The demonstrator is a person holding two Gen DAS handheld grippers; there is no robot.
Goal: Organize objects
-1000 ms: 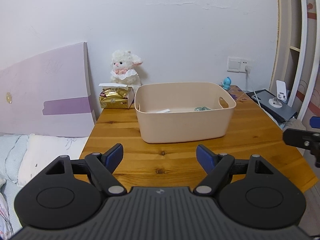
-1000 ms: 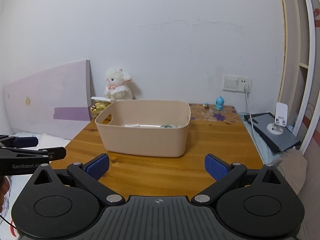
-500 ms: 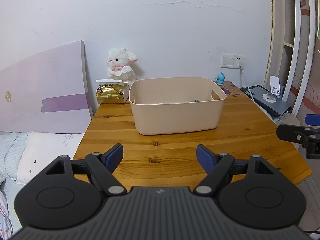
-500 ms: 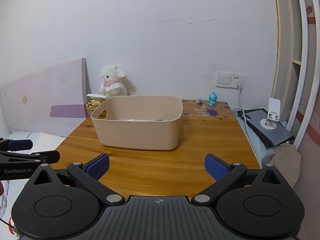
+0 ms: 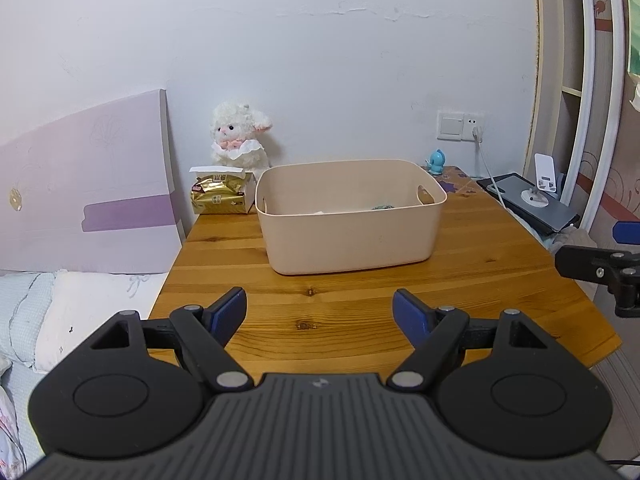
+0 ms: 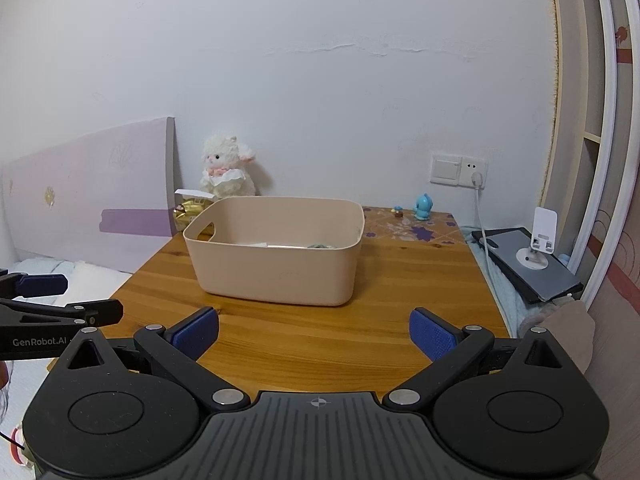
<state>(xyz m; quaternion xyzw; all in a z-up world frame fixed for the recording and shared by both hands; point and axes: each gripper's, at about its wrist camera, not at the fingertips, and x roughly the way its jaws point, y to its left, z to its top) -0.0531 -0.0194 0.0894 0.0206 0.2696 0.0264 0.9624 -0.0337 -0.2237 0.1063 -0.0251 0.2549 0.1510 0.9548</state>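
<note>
A beige plastic bin (image 5: 352,224) stands on the wooden table (image 5: 360,304), also in the right wrist view (image 6: 276,252). A white item and a greenish item (image 5: 382,207) lie in its bottom, mostly hidden by the wall. My left gripper (image 5: 320,312) is open and empty, over the table's near edge. My right gripper (image 6: 314,334) is open and empty, also at the near edge, to the right of the left one.
A white plush lamb (image 5: 238,140) and a gold tissue pack (image 5: 220,196) sit at the back left. A small blue figurine (image 6: 424,207) stands at the back right. A dark tablet with a white stand (image 6: 528,264) lies off the right side. A bed with a purple headboard (image 5: 92,200) is at the left.
Both grippers have drawn back from the bin and risen slightly; the bin looks smaller and farther. Both stay open and empty.
</note>
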